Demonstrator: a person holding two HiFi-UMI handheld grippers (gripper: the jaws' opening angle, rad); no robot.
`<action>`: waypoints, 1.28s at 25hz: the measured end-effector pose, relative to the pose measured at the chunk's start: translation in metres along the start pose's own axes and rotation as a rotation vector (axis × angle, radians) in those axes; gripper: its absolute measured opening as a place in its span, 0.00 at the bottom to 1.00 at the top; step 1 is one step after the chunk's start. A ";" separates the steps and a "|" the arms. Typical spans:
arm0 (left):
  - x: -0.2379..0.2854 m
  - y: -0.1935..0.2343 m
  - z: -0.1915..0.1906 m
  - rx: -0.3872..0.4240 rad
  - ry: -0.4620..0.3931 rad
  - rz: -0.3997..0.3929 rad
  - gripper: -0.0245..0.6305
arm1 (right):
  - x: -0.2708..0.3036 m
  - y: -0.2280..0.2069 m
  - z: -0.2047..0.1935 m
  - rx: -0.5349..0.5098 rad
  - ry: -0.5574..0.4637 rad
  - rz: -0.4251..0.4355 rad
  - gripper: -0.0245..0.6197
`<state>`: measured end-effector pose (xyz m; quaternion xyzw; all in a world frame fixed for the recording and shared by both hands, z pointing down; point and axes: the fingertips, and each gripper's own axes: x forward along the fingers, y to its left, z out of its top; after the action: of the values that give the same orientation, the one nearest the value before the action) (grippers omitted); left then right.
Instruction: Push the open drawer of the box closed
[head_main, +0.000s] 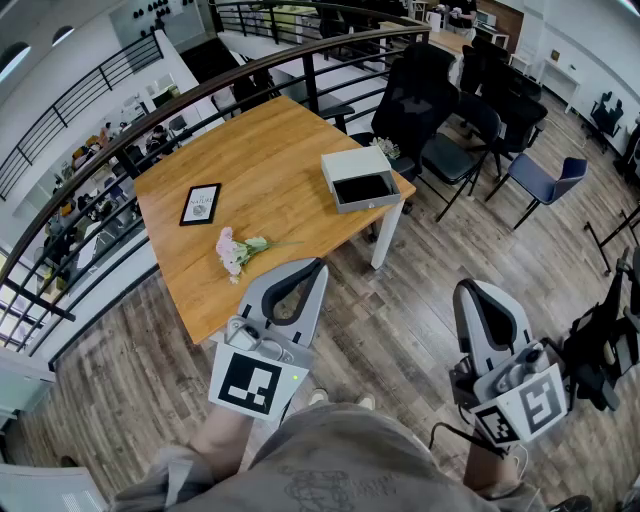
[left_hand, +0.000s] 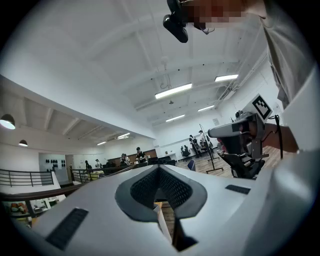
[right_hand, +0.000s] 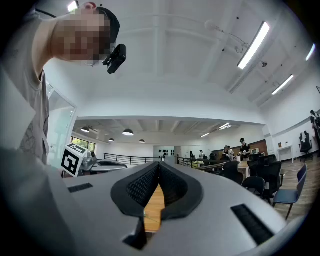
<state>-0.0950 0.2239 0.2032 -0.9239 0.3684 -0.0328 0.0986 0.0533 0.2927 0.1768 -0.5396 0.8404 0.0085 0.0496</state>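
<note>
A pale grey box (head_main: 354, 164) lies near the far right corner of the wooden table (head_main: 270, 150). Its drawer (head_main: 364, 190) is pulled out toward me and shows a dark inside. Both grippers are held low, close to my body and well short of the box. My left gripper (head_main: 317, 266) hangs over the table's near corner, its jaws together with nothing between them (left_hand: 159, 168). My right gripper (head_main: 470, 289) is over the floor to the right of the table, jaws also together and empty (right_hand: 159, 164). Both point upward toward the room and ceiling.
A pink flower sprig (head_main: 236, 251) and a black framed card (head_main: 200, 204) lie on the table's left half. Dark office chairs (head_main: 430, 100) stand behind and right of the table. A black railing (head_main: 120, 130) curves along its left side. Wood-plank floor surrounds me.
</note>
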 end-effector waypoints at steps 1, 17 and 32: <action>0.001 -0.002 0.000 0.003 0.003 0.000 0.06 | -0.002 -0.003 0.000 0.003 -0.002 -0.001 0.09; 0.028 -0.043 -0.004 0.009 0.042 0.021 0.06 | -0.026 -0.047 -0.012 0.068 0.014 0.046 0.09; 0.057 -0.030 -0.030 0.007 0.081 0.050 0.06 | 0.000 -0.080 -0.044 -0.029 0.082 -0.001 0.32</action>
<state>-0.0373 0.2017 0.2377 -0.9119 0.3951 -0.0688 0.0877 0.1224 0.2560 0.2238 -0.5407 0.8412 -0.0014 0.0071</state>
